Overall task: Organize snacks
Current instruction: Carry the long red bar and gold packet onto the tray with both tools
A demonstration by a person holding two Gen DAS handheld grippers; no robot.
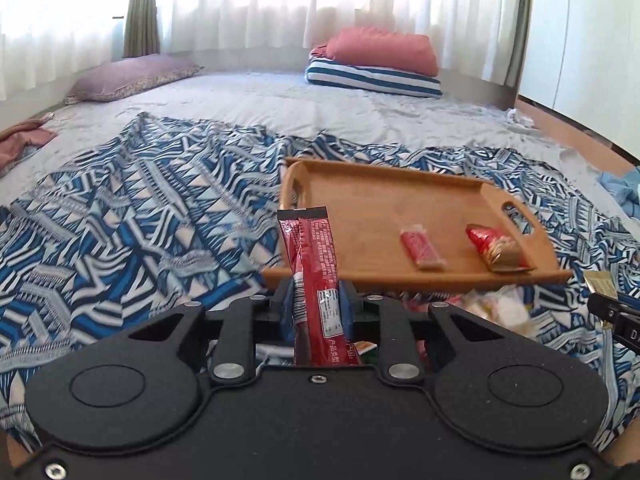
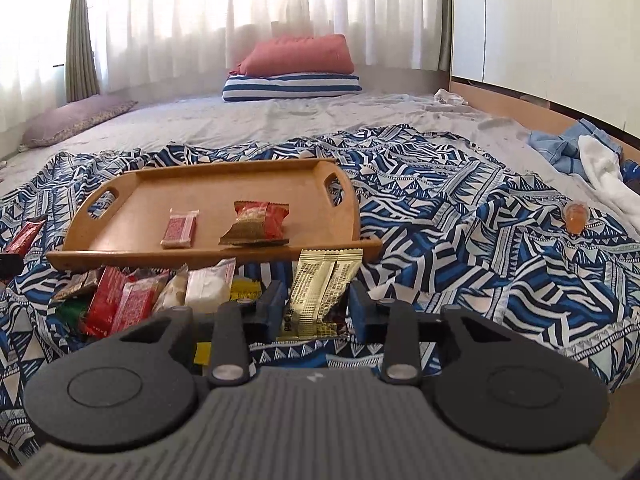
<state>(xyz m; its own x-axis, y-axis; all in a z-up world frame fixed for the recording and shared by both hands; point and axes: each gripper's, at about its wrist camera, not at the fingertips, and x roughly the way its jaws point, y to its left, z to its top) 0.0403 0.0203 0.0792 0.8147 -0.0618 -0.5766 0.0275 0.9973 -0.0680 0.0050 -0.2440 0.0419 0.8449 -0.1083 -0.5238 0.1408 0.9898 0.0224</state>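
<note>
Left gripper [image 1: 316, 300] clamped on long red snack stick [image 1: 314, 264]; right gripper [image 2: 316, 304] clamped on gold snack packet [image 2: 322, 288]; bamboo tray [image 2: 120, 188] just beyond both

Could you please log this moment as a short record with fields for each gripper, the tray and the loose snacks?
left gripper: shut on red stick packet, held upright
right gripper: shut on gold packet
wooden tray: on patterned cloth; holds two small packets
snack pile: on the cloth, in front of the tray
</note>
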